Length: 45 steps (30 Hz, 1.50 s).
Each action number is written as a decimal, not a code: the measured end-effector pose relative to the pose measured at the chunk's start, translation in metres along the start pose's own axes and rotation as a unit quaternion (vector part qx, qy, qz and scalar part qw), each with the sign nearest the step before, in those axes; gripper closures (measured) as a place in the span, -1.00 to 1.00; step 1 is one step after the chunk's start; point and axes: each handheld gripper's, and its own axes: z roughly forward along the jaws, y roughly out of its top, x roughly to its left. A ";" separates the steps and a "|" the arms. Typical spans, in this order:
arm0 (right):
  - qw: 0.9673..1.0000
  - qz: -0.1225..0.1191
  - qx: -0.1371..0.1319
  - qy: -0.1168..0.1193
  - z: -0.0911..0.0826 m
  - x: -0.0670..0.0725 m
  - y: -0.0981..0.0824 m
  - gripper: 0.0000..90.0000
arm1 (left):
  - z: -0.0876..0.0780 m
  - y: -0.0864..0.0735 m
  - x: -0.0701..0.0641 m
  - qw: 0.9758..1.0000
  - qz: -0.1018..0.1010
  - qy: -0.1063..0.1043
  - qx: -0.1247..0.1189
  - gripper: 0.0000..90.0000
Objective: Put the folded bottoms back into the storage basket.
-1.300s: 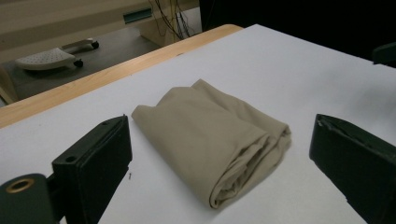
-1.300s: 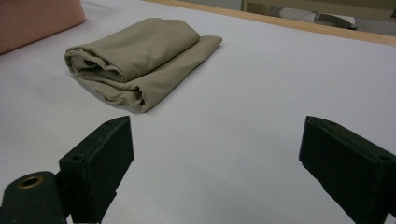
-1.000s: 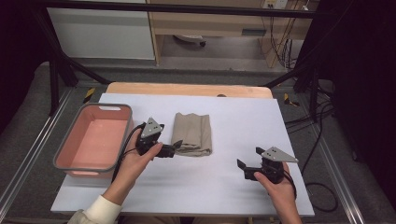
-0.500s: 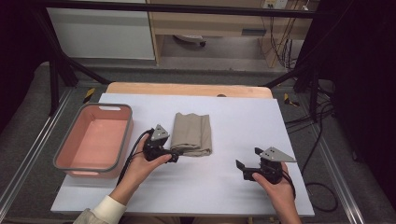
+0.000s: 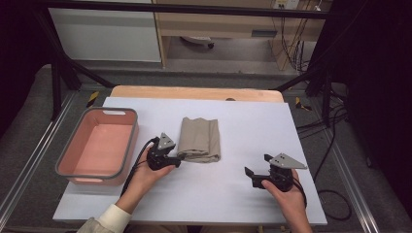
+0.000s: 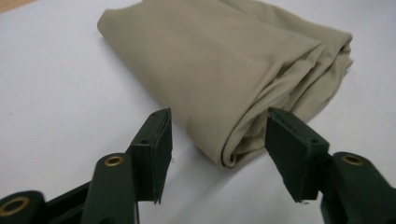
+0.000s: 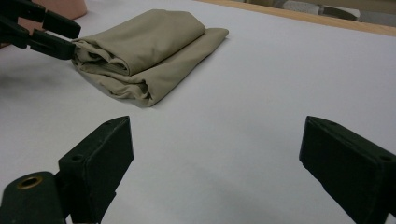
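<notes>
Folded beige cloth [image 5: 199, 140]: lying flat on the white table [image 5: 252, 121], right of the pink basin [image 5: 97, 145].
Left gripper [image 6: 217, 135]: jaws have just been closing, straddling the cloth's near corner, not yet pinching.
Right gripper [image 7: 215, 163]: resting well right of the cloth, jaws spread wide, holding nothing.

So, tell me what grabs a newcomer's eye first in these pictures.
The folded beige cloth lies mid-table on the white cover, its near corner between the jaws of the left tool, which have just been closing; one pad looks to touch the fold, the other stands clear. Left of it sits an empty pink bin. The right tool rests open toward the table's right, apart from the cloth.
</notes>
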 end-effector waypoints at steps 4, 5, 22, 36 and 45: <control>1.000 0.002 0.004 0.003 0.001 -0.001 0.000 -0.76 | 0.005 0.000 0.002 1.000 -0.003 -0.008 0.002 0.11; 1.000 0.002 0.004 0.004 0.002 -0.001 0.000 -0.76 | 0.006 0.000 0.002 1.000 -0.005 -0.011 0.003 0.14; 1.000 -0.002 0.006 0.009 0.001 0.002 0.000 -0.76 | 0.013 -0.006 0.000 1.000 -0.009 -0.014 0.009 0.77; 1.000 0.003 0.006 0.026 0.001 0.010 0.001 -0.77 | -0.001 -0.009 -0.004 0.999 -0.005 -0.030 0.017 0.87; 0.999 -0.015 0.011 0.042 0.003 0.026 0.004 -0.77 | -0.018 -0.016 -0.012 0.998 0.002 -0.050 0.029 0.87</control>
